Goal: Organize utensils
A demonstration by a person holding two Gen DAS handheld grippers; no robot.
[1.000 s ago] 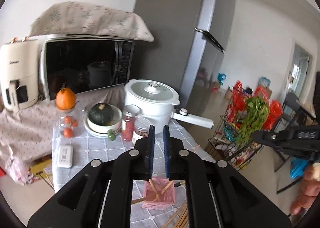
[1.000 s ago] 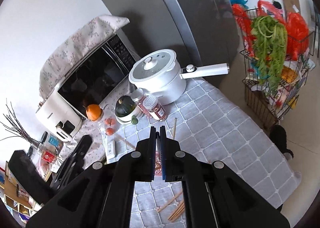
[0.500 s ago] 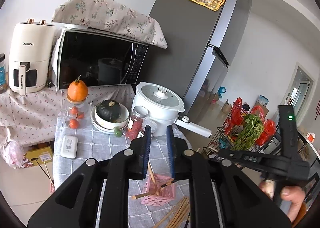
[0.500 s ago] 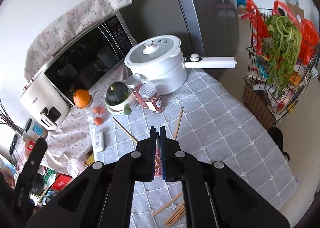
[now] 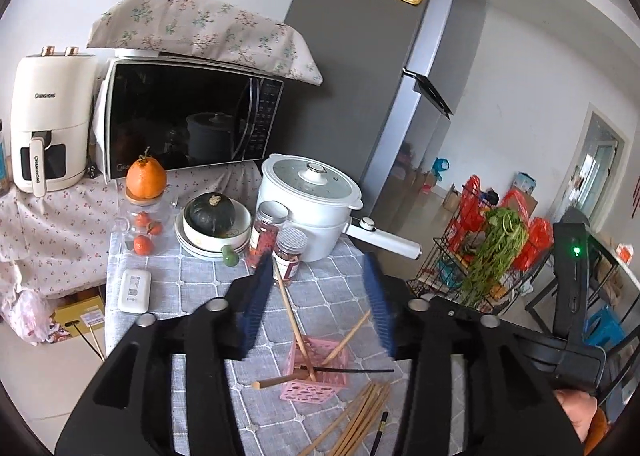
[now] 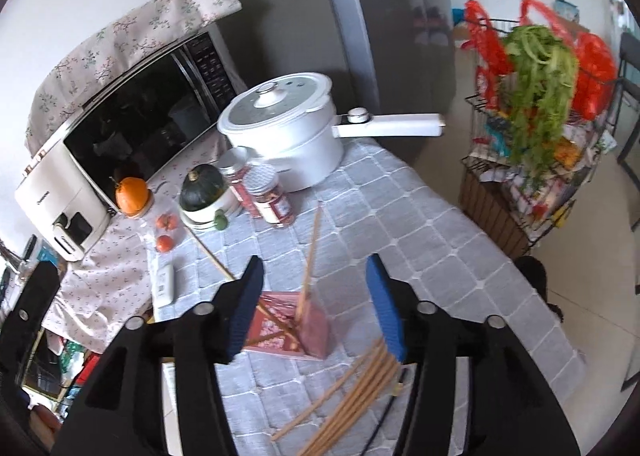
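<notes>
One pink basket holding three wooden chopsticks; one black chopstick across it. Left gripper, right gripper: jaws opening, empty.

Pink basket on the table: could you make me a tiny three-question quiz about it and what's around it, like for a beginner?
1. True or false: the pink basket already has chopsticks standing in it.
2. Where does the loose bundle of wooden chopsticks lie: A) on the microwave, B) on the grey tablecloth just in front of the basket, C) inside the white pot?
3. What sits in the white bowl beside the jars?

Key
1. True: several lean in it at angles.
2. B.
3. A dark green squash.
</notes>
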